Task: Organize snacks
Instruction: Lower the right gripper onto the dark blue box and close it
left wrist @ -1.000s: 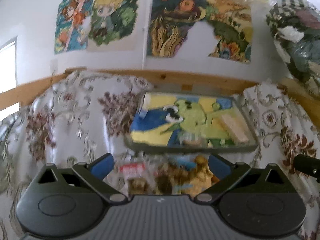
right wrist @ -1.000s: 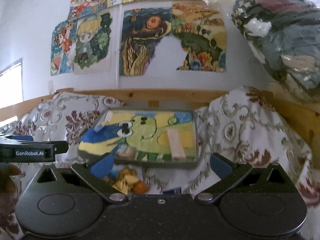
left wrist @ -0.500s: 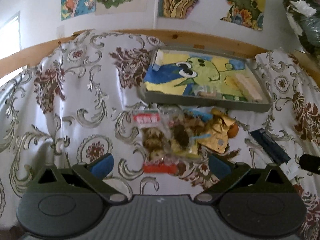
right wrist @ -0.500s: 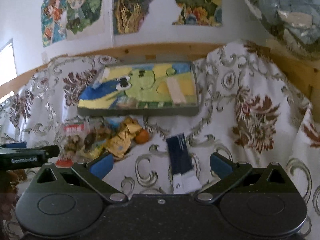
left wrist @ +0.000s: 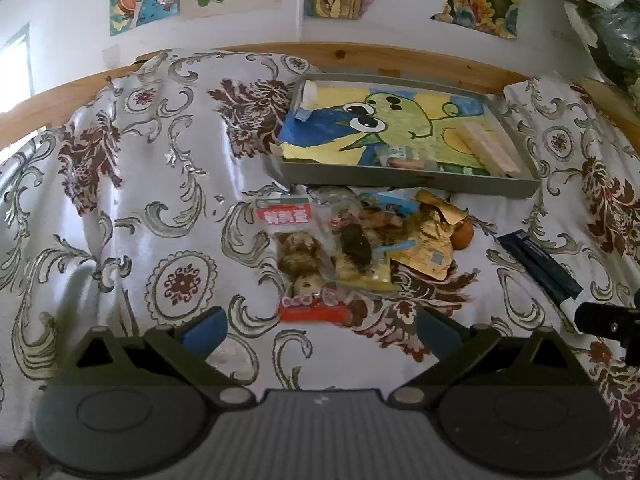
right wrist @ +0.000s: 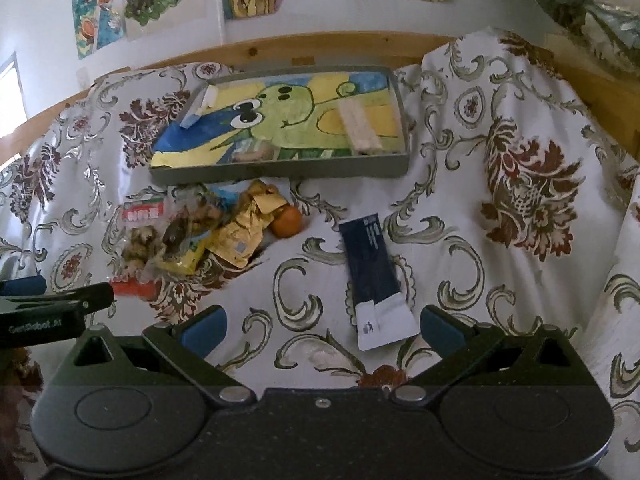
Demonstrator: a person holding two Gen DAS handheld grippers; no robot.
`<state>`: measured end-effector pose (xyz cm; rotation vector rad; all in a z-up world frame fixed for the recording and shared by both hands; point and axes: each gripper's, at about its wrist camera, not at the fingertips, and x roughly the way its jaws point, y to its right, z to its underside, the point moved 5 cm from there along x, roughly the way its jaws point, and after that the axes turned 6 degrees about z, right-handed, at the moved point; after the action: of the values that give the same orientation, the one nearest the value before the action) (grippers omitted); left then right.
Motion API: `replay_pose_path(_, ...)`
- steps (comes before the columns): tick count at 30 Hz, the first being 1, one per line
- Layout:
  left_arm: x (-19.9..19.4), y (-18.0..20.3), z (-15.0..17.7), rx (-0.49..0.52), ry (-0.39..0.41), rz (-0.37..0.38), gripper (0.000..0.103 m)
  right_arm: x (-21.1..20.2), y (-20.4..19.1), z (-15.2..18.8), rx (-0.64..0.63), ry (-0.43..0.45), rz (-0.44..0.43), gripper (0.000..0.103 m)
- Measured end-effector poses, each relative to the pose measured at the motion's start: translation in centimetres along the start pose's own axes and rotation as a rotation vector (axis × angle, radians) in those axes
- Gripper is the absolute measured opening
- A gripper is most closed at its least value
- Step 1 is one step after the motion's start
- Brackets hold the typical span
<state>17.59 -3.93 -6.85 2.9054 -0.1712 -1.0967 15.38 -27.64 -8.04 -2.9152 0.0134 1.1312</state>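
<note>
Left gripper jaws spread, empty; snack pile lies just ahead between them. Right gripper spread, empty; dark packet ahead, nearer right jaw.

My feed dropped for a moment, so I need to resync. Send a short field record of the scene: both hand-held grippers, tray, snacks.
left hand-held gripper: open, empty, above the cloth
right hand-held gripper: open, empty
tray: grey, cartoon liner, a few small packets inside
snack pile: loose bags on the cloth in front of tray
orange: at the pile's right edge
dark blue packet: flat, apart from pile, nearest right gripper
</note>
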Motion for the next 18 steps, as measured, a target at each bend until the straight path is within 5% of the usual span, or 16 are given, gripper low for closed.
replay_pose_path(18,1.5,1.1,-0.3,0.01,-0.02,0.015,0.103,0.5,0.1,-0.4,0.017,-0.007,-0.022,0.102)
